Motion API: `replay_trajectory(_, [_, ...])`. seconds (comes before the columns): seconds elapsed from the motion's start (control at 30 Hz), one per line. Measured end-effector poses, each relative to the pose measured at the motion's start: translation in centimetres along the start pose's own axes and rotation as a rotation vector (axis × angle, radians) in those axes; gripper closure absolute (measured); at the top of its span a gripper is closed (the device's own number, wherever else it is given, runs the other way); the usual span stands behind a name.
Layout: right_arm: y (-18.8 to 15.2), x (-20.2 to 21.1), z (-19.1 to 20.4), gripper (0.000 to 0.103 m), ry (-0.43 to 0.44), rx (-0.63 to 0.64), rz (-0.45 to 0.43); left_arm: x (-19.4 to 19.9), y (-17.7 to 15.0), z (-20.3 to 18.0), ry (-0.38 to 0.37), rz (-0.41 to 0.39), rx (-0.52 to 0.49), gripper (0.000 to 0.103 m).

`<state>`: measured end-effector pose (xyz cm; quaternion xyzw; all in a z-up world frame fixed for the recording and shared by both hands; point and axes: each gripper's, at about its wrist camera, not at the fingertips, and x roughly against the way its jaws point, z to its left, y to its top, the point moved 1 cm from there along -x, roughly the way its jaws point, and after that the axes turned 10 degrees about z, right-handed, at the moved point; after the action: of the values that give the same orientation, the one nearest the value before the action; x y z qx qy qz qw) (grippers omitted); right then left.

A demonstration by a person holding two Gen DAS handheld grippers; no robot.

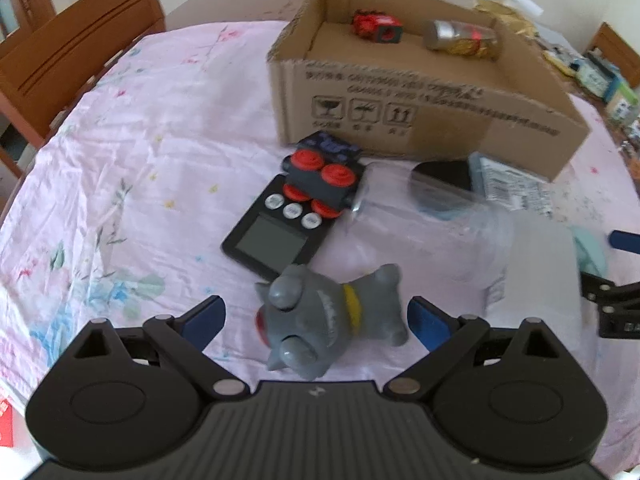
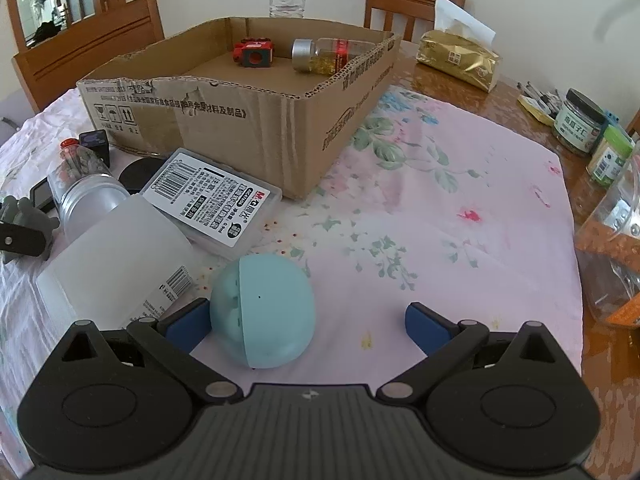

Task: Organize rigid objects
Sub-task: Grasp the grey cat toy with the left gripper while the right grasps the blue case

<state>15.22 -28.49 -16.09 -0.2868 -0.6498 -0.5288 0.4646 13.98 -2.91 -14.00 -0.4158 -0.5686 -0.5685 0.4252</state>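
Step in hand looked like pre-grasp on both sides, nothing gripped yet. Left gripper (image 1: 316, 318) had jaws wide open straddling the grey toy dog (image 1: 328, 320), which lay on its side on the counter (image 1: 140, 140); neither pad touched it. Right gripper (image 2: 306, 320) jaws were also wide open around the pale blue egg-shaped shell (image 2: 262, 310), left pad touching or just beside it, right pad well apart. Cardboard box (image 2: 256, 128) sat behind the pile and already held a red toy car (image 2: 254, 53) and a small glass bottle (image 2: 324, 55). Next move, my guess: close on each item, lift, carry over the box wall, release. Both tools were held low, pointing forward toward the box, roughly level. Clear jar (image 1: 424, 220) crowded the dog's right side
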Motion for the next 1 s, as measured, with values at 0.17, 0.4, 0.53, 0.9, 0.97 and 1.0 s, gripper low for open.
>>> replay_trajectory(0.17, [-0.1,0.0,-0.1,0.0,0.006,0.013,-0.012,0.0,-1.0,1.1,-0.018,-0.004,0.035,0.005])
replay_trajectory(0.4, [-0.2,0.0,-0.1,0.0,0.007,0.018,-0.025,-0.4,-1.0,0.4,-0.023,-0.011,0.054,0.024])
replay_trajectory(0.53, [-0.1,0.1,0.1,0.0,0.018,0.035,-0.014,-0.5,-1.1,-0.3,0.0,-0.02,0.038,0.026])
replay_trajectory(0.9, [0.2,0.8,1.7,0.016,0.098,0.187,0.001,-0.4,-1.1,-0.4,0.012,-0.023,0.05,0.025])
replay_trajectory(0.97, [0.3,1.0,1.8,0.021,0.102,0.193,-0.002,-0.4,-1.1,-0.4,0.013,-0.022,0.056,0.025])
replay_trajectory(1.0, [0.3,1.0,1.8,0.023,0.103,0.195,-0.001,-0.4,-1.1,-0.4,0.013,-0.023,0.06,0.025])
